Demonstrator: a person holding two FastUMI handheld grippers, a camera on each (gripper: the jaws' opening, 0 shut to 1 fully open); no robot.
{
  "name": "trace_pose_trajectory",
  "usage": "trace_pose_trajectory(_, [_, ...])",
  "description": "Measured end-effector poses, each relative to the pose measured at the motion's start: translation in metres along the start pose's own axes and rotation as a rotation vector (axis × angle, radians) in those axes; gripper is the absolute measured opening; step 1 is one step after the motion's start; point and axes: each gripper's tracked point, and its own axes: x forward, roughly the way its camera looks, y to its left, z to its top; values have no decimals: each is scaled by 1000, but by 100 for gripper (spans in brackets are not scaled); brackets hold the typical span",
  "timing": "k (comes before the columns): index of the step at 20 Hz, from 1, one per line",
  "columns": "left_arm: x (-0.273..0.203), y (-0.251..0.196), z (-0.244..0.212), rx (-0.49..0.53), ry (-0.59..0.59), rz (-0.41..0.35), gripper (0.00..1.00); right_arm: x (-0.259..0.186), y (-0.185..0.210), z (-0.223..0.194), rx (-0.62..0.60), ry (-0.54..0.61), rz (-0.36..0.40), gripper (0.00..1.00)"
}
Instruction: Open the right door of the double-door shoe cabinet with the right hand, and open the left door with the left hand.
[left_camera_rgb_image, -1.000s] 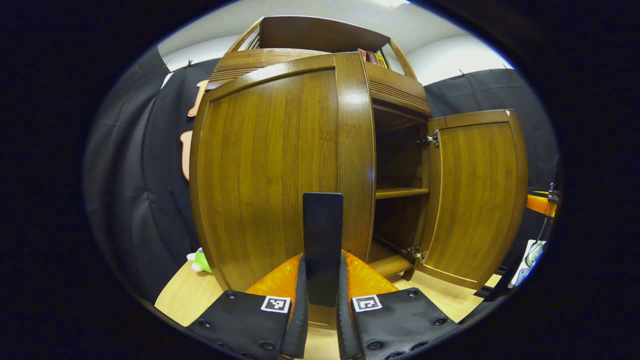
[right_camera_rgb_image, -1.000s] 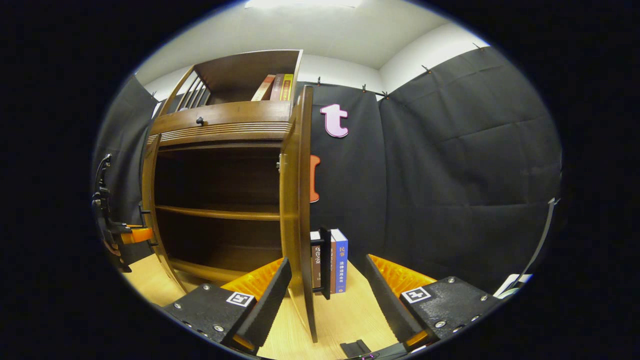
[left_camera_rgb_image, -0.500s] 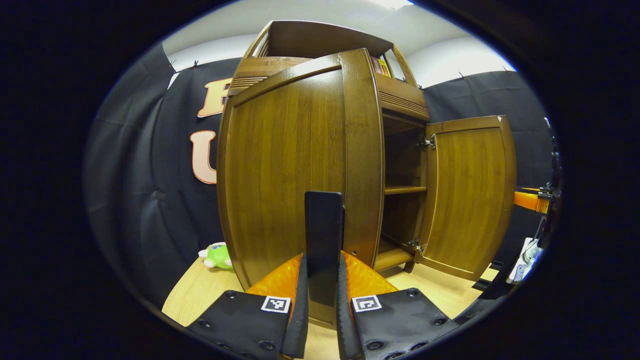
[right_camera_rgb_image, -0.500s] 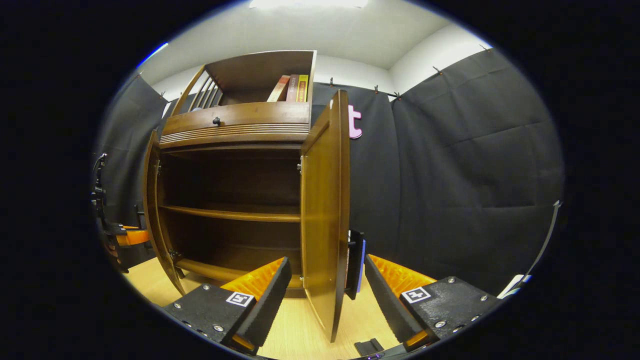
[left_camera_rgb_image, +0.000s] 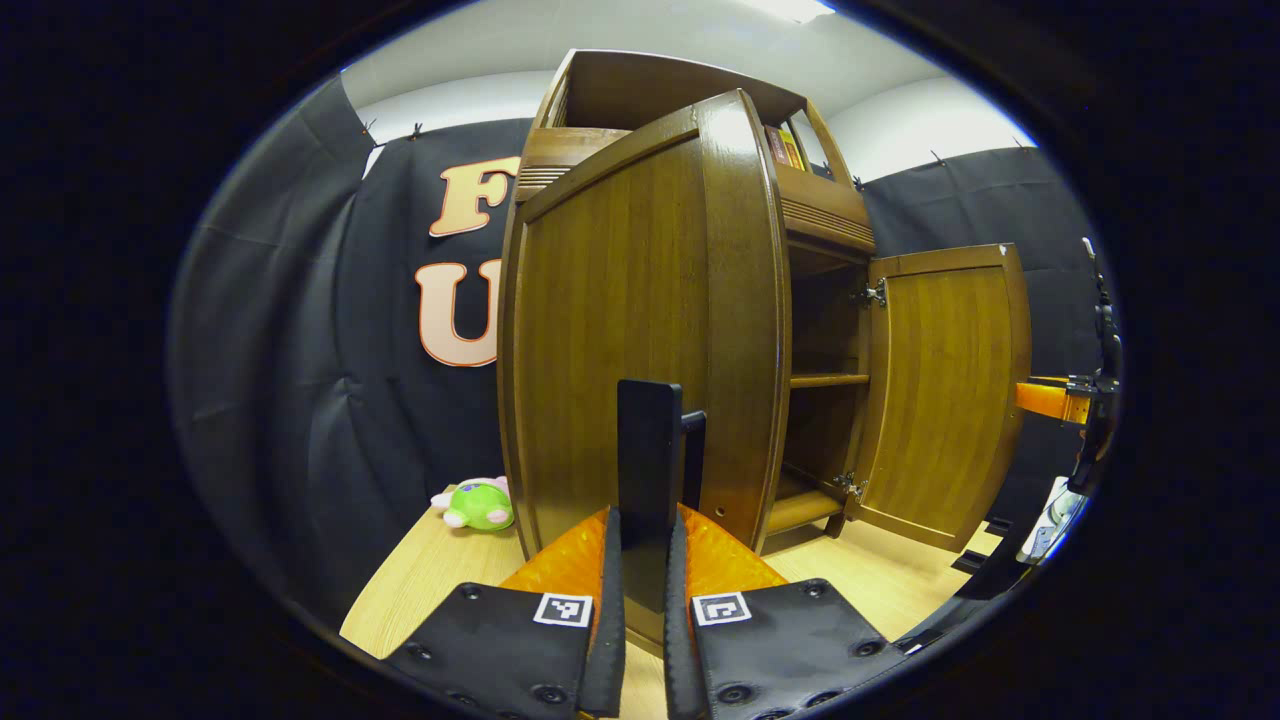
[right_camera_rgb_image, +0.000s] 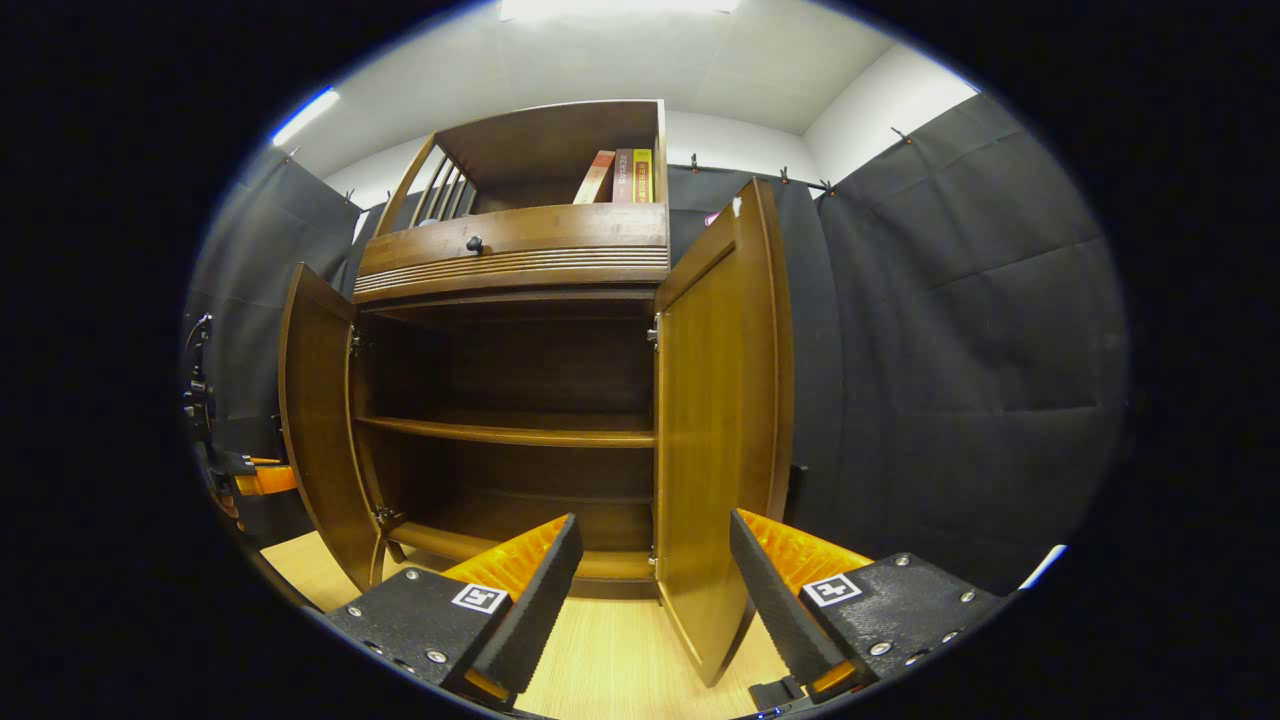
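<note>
Shoe cabinet (right_camera_rgb_image: 515, 260) stands on a pale wooden floor (right_camera_rgb_image: 610, 675) against the black cloth wall, with both of its doors swung out. In the right gripper view, its dark inside shows one shelf (right_camera_rgb_image: 510, 432) across the middle, a drawer with a small round knob (right_camera_rgb_image: 474, 243) above the opening, and a few books (right_camera_rgb_image: 620, 176) upright in the open top compartment.

In the left gripper view, the left door (left_camera_rgb_image: 640, 330) is seen from its outer face, and its dark upright handle (left_camera_rgb_image: 650, 470) sits clamped between the two fingers of the left hand-held gripper (left_camera_rgb_image: 643, 580). Farther right in that view the right door (left_camera_rgb_image: 945, 390) stands wide open on its hinges, with the other gripper's body beyond its far edge.

In the right gripper view, the right hand-held gripper (right_camera_rgb_image: 655, 580) has its fingers spread well apart, and the free edge of the right door (right_camera_rgb_image: 720, 430) stands between them; neither finger presses on it.

A small green plush toy (left_camera_rgb_image: 478, 504) lies on the floor to the left of the cabinet, near the wall.
</note>
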Motion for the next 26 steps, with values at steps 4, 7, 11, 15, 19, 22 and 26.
trace_pose_trajectory(4, [-10, 15, 1, 32, -5, 40, 22, 4, 10, -2, -1, 5, 19, 92])
trace_pose_trajectory(7, [-19, 29, 3, 37, -2, 73, 23, 7, 16, -7, -5, 13, 32, 92])
trace_pose_trajectory(11, [-28, 54, 1, 64, -7, 132, 17, 14, 27, -7, -8, 14, 51, 92])
trace_pose_trajectory(15, [-37, 76, 0, 43, -2, 179, 13, 15, 35, -8, -7, 12, 70, 92])
trace_pose_trajectory(19, [-42, 89, -5, 25, -9, 185, 13, 19, 48, -11, -12, 19, 94, 92])
trace_pose_trajectory(22, [-46, 99, -8, 16, -11, 196, 13, 20, 55, -14, -17, 21, 103, 92])
trace_pose_trajectory(26, [-50, 118, -5, -7, -17, 225, 10, 23, 64, -17, -18, 25, 111, 92])
